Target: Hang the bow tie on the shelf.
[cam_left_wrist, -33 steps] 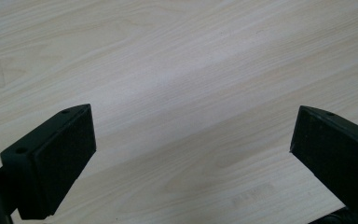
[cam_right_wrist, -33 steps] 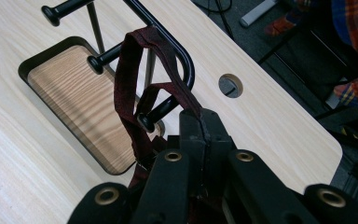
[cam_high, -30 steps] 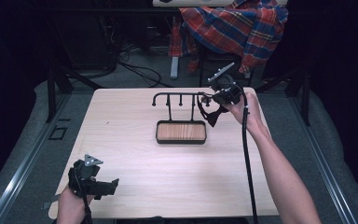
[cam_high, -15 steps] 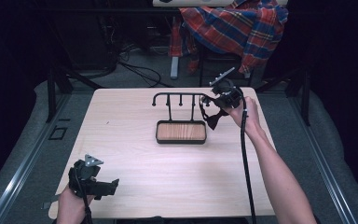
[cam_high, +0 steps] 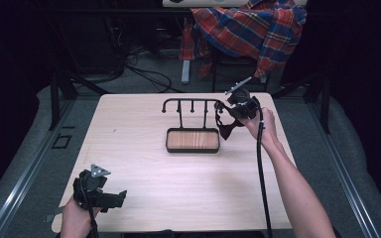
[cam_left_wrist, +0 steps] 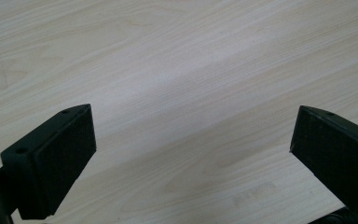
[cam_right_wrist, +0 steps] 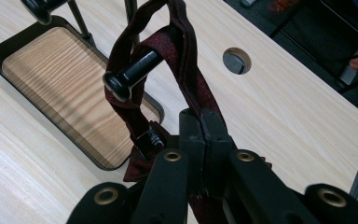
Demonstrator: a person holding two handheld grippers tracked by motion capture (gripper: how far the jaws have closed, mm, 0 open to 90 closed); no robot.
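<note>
Maroon fabric strap (cam_right_wrist: 182,70), looped over the rack's (cam_high: 191,106) right-end black peg (cam_right_wrist: 133,72), pinched by the right gripper (cam_right_wrist: 200,135), fingers pressed together on the cloth. Table (cam_high: 144,163): pale wood-grain, rectangular. Rack: black metal bar above a wood-lined tray (cam_high: 192,140). Left gripper (cam_left_wrist: 191,149): near table's front-left corner, well apart from rack, padded fingers (cam_left_wrist: 63,158) spread wide.

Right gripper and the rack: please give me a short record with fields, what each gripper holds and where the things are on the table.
right gripper: shut on the dark red strap
dark red strap: looped over the end peg of the black rack
black rack: stands on a tray with a wooden floor, mid table
left gripper: open, holds nothing, over bare table at the near left corner
behind table: plaid shirt on a chair
</note>
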